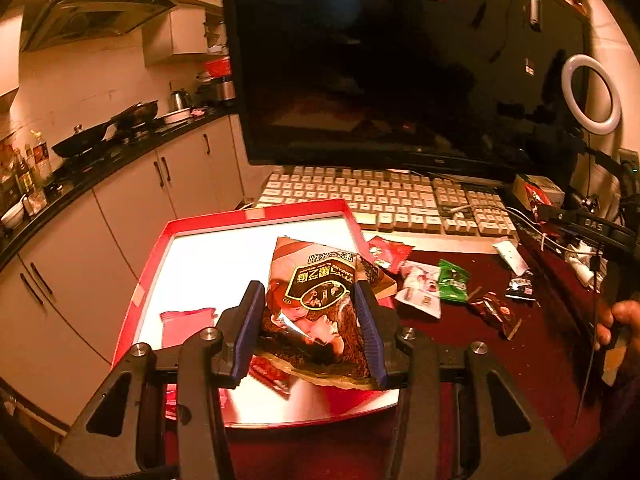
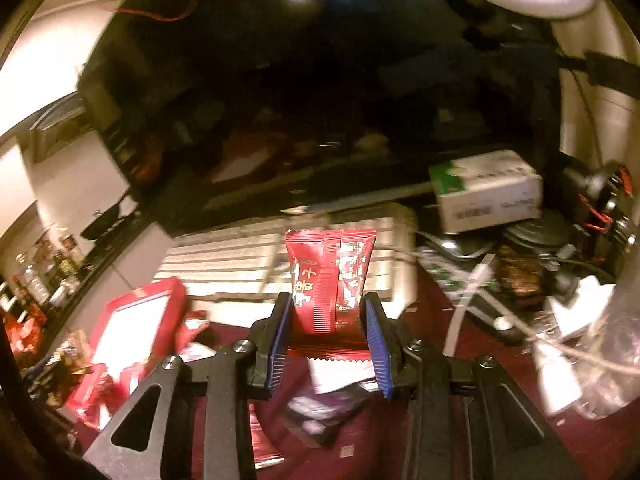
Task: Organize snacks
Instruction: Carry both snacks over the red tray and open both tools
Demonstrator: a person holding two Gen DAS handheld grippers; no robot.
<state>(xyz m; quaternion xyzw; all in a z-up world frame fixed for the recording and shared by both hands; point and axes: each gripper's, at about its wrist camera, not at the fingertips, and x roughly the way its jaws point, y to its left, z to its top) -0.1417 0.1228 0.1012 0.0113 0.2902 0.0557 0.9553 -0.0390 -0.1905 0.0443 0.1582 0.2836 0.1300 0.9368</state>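
A dark maroon-covered table point(image 1: 520, 360) is seen carrying a shallow red cardboard tray point(image 1: 256, 213), a beige keyboard point(image 1: 384, 200), and scattered small snack packets, one green point(image 1: 453, 281)

1. The left gripper point(image 1: 310, 304) fills the lower centre of the left wrist view, its 2 blue-padded fingers point(image 1: 249, 328) reaching up toward the middle of the frame.
2. Its jaws are partly closed, both pads pressed against the sides of a brown snack bag point(image 1: 320, 312) held between them.
3. The right gripper point(image 2: 328, 320) sits in the lower centre of the right wrist view, pointing up-frame.
4. Its 2 blue pads point(image 2: 376, 348) clamp a red snack packet point(image 2: 330, 284), which stands upright between them.
5. A hand point(image 1: 618, 328) shows at the right edge of the left wrist view, fingers curled around a dark handle.
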